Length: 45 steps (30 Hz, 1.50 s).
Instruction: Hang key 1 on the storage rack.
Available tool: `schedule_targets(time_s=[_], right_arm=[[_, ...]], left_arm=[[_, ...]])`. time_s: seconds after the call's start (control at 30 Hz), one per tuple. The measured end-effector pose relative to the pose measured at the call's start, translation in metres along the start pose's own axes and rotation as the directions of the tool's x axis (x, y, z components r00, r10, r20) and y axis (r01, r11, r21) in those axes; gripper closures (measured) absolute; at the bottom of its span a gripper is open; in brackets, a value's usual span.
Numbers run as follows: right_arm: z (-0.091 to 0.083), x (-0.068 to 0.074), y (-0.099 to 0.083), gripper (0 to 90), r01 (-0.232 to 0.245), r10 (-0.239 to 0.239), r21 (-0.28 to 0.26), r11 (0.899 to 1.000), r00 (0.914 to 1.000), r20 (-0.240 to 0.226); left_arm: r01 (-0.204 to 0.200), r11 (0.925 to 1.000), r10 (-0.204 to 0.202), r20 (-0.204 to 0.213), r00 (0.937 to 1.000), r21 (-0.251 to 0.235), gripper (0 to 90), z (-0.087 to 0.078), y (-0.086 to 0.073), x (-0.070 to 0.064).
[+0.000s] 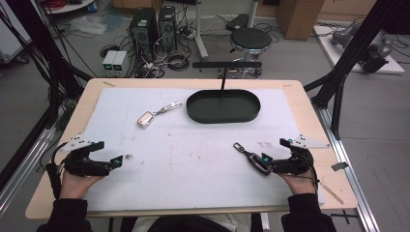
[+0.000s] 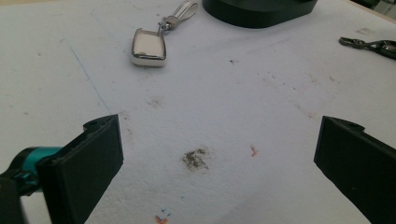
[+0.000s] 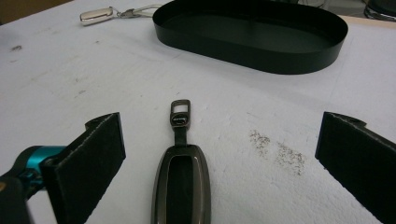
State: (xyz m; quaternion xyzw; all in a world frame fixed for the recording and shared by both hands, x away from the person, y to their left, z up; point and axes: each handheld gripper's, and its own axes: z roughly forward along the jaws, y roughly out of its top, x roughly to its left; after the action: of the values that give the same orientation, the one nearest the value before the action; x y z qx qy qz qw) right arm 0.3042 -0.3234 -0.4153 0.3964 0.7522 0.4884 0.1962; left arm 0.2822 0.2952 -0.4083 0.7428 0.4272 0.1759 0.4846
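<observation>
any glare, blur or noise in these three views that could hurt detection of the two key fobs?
High view: soft and low-detail, dark key fob small against the right gripper. Left gripper view: sharp, bright sheen on the silver key fob. Right gripper view: grainy, dark fob crisp between open jaws, black tray interior nearly featureless.

Even, diffuse overhead light is falling on the bench (image 1: pixel 309 125), and its white mat (image 1: pixel 193 145) is reading bright without blowing out. Shadows are staying soft and short: a faint one is lying under the silver key fob (image 2: pixel 148 46), a darker one is pooling inside the black tray (image 3: pixel 252 32). The silver fob is catching a mild glare. The high view is looking grainy and low in detail, with the floor beyond dimmer. In both gripper views, the black tongs at the bottom edges are showing slightly soft, and straight lines are bowing toward the corners.
</observation>
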Motion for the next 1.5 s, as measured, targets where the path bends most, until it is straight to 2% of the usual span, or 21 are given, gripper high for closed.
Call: schedule_targets(time_s=[0.23,0.3,0.43,0.6,0.97,1.13,1.33,1.5], right_arm=[[0.002,0.002,0.000,0.6,0.003,-0.004,0.021,1.000,1.0000,0.002],[0.005,0.003,0.000,0.7,0.012,-0.012,0.036,0.999,0.9999,0.000],[0.010,0.005,0.000,0.7,0.030,-0.030,0.056,0.998,0.9996,-0.002],[0.012,0.005,0.000,0.7,0.033,-0.033,0.062,0.998,0.9995,-0.002],[0.014,0.006,0.000,0.7,0.029,-0.029,0.068,0.997,0.9996,-0.002],[0.015,0.005,0.000,0.7,0.032,-0.032,0.073,0.997,0.9995,-0.002],[0.014,0.006,0.000,0.7,0.031,-0.030,0.078,0.997,0.9995,-0.006],[0.014,0.006,-0.001,0.7,0.033,-0.033,0.080,0.996,0.9994,-0.005]], left_arm=[[-0.015,0.9996,0.014,0.007,0.9999,0.025,1.7,0.005,0.001,-0.002],[-0.028,0.9979,0.028,0.010,0.9996,0.059,1.7,0.010,0.002,-0.004],[-0.041,0.9957,0.040,0.016,0.9991,0.083,1.7,0.015,0.002,-0.006],[-0.030,0.9943,0.028,0.019,0.9994,0.102,1.7,0.017,0.002,-0.003],[-0.054,0.9894,0.056,-0.008,0.9984,0.135,1.8,0.023,0.013,0.003],[-0.079,0.9863,0.082,-0.017,0.9965,0.145,1.8,0.026,0.028,0.004],[-0.113,0.9807,0.115,-0.004,0.9934,0.160,1.8,0.031,0.044,0.005],[-0.108,0.9820,0.110,-0.003,0.9940,0.155,1.8,0.035,0.057,0.009]])
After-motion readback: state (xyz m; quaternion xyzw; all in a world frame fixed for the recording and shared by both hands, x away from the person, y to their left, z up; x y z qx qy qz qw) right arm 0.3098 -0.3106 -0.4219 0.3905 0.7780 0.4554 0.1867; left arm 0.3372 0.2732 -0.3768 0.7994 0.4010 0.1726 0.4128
